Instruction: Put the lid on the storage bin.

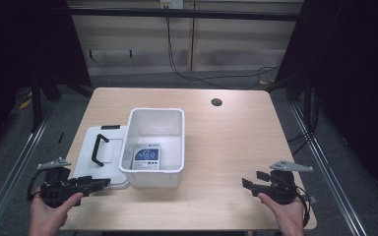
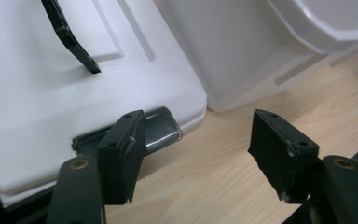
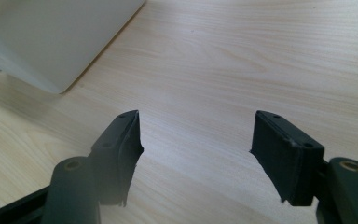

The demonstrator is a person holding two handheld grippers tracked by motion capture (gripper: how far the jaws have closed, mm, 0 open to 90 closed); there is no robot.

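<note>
two tools sit low at the near edge of the tabletop (image 1: 236, 142), and the left tool (image 1: 98, 183) has its jaws standing wide with nothing between them, its tips right at the near corner of the white lid (image 1: 98, 152) with the black handle (image 1: 98, 149), whose dark latch (image 2: 161, 128) lies just beyond its left jaw. just past that lid, ahead and to the right of the left tool, stands the open white bin (image 1: 155, 142) with a printed card (image 1: 146, 157) lying inside. the right tool (image 1: 248, 183) is well apart from the bin, jaws parted over bare wood and holding nothing.
</note>
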